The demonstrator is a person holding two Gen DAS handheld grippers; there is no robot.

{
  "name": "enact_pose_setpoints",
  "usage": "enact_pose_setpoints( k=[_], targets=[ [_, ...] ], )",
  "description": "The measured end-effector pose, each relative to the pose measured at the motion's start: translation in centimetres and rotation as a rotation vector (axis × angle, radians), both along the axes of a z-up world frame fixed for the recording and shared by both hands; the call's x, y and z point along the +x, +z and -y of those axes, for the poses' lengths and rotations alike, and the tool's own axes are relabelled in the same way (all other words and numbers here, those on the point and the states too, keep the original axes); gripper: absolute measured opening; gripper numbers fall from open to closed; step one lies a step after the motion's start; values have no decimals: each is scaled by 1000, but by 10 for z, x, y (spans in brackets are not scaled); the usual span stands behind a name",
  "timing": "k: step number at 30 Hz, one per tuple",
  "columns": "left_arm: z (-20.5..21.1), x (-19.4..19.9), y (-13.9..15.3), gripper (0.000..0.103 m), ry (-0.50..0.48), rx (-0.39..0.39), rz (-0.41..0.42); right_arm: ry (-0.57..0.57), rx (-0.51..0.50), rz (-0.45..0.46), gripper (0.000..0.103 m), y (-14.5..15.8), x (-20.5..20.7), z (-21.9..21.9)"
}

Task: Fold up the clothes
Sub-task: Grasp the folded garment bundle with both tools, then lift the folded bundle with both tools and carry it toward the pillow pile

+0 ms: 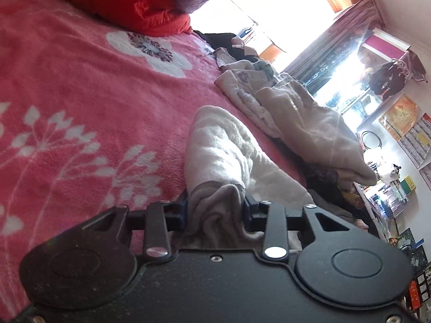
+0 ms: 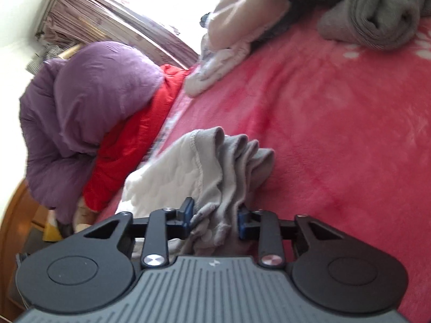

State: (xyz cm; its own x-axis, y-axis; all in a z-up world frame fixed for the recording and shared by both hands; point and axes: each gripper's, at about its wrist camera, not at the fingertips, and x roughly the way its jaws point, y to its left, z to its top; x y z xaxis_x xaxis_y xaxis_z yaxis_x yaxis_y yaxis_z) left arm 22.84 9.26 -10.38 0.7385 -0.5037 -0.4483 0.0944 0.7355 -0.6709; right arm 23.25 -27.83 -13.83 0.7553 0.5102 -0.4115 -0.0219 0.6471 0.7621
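Note:
My left gripper point(image 1: 216, 211) is shut on a bunched edge of a grey garment with a white fleecy lining point(image 1: 215, 148), which trails forward over the pink blanket point(image 1: 80, 107). My right gripper point(image 2: 214, 219) is shut on another bunched, pleated edge of the grey garment point(image 2: 237, 167), whose white lining point(image 2: 164, 177) shows to the left. Both grips are held just above the bed.
A pile of beige and dark clothes point(image 1: 296, 113) lies at the bed's far side by the window. A rolled grey garment point(image 2: 377, 13) and beige clothes point(image 2: 242, 13) lie ahead of the right gripper. Purple point(image 2: 89, 102) and red point(image 2: 140, 134) duvets are heaped at the left.

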Motion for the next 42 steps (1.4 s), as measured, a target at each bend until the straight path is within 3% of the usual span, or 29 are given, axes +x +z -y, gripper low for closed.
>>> enact_pose_setpoints(
  k=[4, 6, 8, 9, 12, 15, 18, 20, 22, 25, 28, 30, 31, 36, 42],
  targets=[
    [-8, -37, 24, 35, -2, -39, -38, 52, 38, 6, 30, 22, -27, 1],
    [-13, -54, 23, 43, -12, -32, -84, 66, 27, -38, 31, 23, -43, 4],
    [-15, -67, 12, 67, -25, -10, -127, 65, -1, -109, 43, 14, -54, 8],
    [-17, -70, 7, 68, -12, 10, -159, 53, -21, -135, 56, 7, -58, 9],
    [-20, -74, -2, 68, 31, 25, -199, 35, 37, -159, 61, -5, -64, 15],
    [-21, -78, 1, 68, 56, 39, -190, 48, 30, -151, 74, 1, -64, 9],
    [-20, -79, 7, 68, 50, 56, -196, 41, 37, -158, 75, -2, -71, 6],
    [-16, -73, 11, 68, 32, 73, -186, 37, 54, -162, 74, -4, -73, 9],
    [-13, -63, 9, 68, 22, 83, -192, 25, 70, -174, 66, -8, -74, 13],
    [-12, -47, 0, 68, 5, 71, -219, 14, 75, -185, 61, -13, -72, 15],
    [-10, -32, -4, 68, -49, 72, -208, 29, 11, -162, 59, -10, -68, 6],
    [-8, -23, -9, 62, -107, 67, -200, 52, -65, -134, 53, -5, -64, -4],
    [-7, -20, -13, 52, -135, 61, -199, 58, -89, -121, 46, -4, -62, -8],
    [-25, -21, -25, 38, -162, -64, -182, 61, -91, -84, 34, 3, -62, -14],
    [-75, -25, 0, 34, -123, -133, -100, 65, 23, -25, 30, 24, -62, -50]
  ],
)
